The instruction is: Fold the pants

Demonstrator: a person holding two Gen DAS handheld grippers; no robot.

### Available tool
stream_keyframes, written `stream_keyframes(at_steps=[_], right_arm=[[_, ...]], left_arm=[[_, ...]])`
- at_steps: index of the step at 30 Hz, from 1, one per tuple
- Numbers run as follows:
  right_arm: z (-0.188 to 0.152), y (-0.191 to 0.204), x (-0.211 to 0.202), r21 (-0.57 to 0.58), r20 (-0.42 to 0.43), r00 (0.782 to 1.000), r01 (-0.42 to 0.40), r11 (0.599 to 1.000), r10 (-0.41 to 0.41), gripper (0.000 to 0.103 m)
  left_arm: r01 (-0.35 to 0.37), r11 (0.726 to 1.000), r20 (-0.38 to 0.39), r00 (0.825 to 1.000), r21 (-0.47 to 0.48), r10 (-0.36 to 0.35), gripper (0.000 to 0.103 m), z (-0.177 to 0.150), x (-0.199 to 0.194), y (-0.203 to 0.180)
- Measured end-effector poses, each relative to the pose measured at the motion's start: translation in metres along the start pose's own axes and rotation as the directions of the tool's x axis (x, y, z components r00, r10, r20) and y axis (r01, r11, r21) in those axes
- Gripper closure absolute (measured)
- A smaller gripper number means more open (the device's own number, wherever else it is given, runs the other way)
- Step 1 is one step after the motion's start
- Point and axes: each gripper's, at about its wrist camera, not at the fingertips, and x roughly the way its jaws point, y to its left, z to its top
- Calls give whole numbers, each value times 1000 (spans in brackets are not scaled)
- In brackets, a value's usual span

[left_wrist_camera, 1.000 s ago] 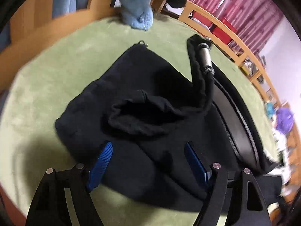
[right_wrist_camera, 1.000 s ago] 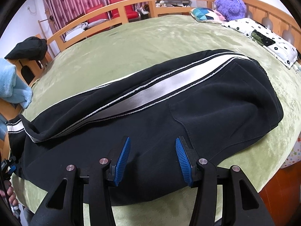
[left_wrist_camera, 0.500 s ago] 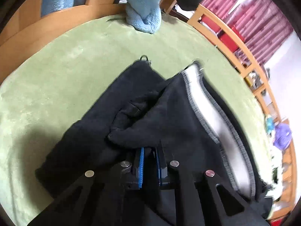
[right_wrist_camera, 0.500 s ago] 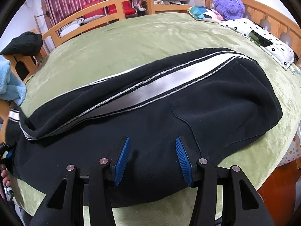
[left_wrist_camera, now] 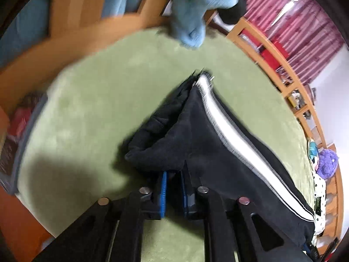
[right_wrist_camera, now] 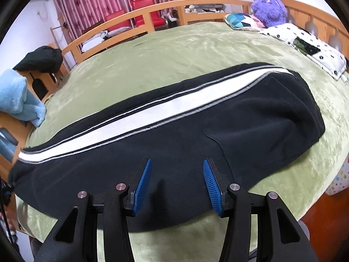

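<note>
Two grippers work black pants [right_wrist_camera: 165, 144] stretched across a green bed [right_wrist_camera: 196, 50] — the left gripper [left_wrist_camera: 173, 193], jaws easing apart, pinches a bunched leg end; the right gripper [right_wrist_camera: 176, 184] hovers above the fabric, jaws released.

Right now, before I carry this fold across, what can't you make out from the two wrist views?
- Left wrist view: motion blur smears the pants; how many layers sit in the left gripper is hidden by bunched cloth, while its jaws open slightly.
- Right wrist view: the leg end by the left edge is cut off by the lens rim.
- Right gripper: open above the pants; contact unclear.
- Underside of the pants: hidden against the green blanket.
</note>
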Motion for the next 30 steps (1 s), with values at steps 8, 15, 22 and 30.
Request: stream_keyframes(at_steps=[8, 15, 22, 30], right_arm=[[-3, -32, -17, 4, 27, 998, 54, 999, -54, 53], [8, -73, -8, 80, 5, 994, 110, 991, -111, 53], [24, -76, 2, 70, 2, 982, 186, 980, -187, 53], [26, -84, 20, 108, -40, 971, 240, 965, -237, 53]], left_arm=[[-15, 992, -6, 1000, 127, 16, 48, -9, -17, -37], [14, 970, 106, 993, 245, -41, 45, 26, -25, -84], [-158, 950, 154, 981, 269, 120, 45, 89, 26, -102], [-193, 916, 105, 981, 351, 166, 85, 106, 74, -103]])
